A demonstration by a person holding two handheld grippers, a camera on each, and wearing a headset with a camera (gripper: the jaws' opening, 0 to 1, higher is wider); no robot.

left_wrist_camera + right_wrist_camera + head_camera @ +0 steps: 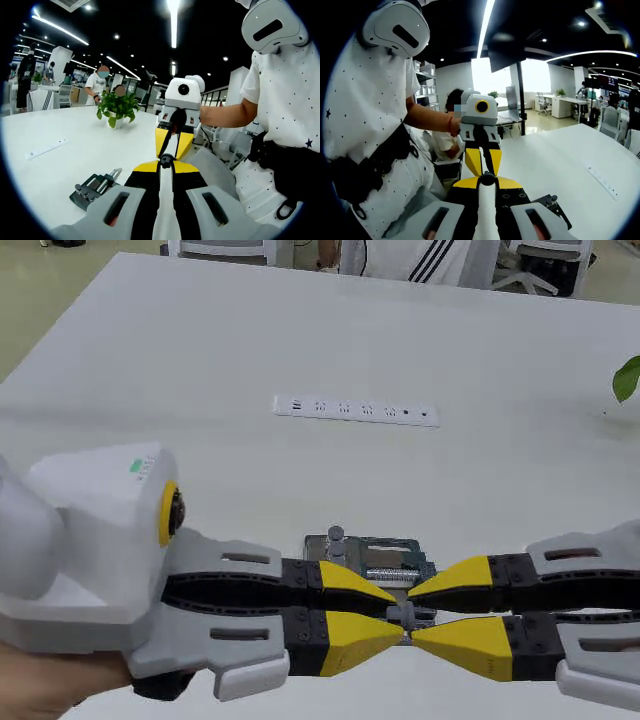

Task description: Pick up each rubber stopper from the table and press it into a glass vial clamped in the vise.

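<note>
A small grey rubber stopper (403, 615) hangs above the table, pinched from both sides. My left gripper (397, 614) comes in from the left and my right gripper (411, 613) from the right, their yellow tips meeting on it. The left gripper view has the stopper (166, 160) at my own jaw tips (166, 167), with the right gripper (170, 156) reaching down to it. The right gripper view shows the same stopper (487, 178). Just beyond the tips, the dark vise (370, 558) sits on the white table (300, 340), a grey round piece (336, 534) upright at its left end.
A white power strip (355, 410) lies across the middle of the table. A potted plant (117, 106) stands farther along, with a leaf (626, 378) at the right edge. Chairs and a seated person (420, 258) are at the far side. The vise (95, 187) (554, 205) is low beside the jaws.
</note>
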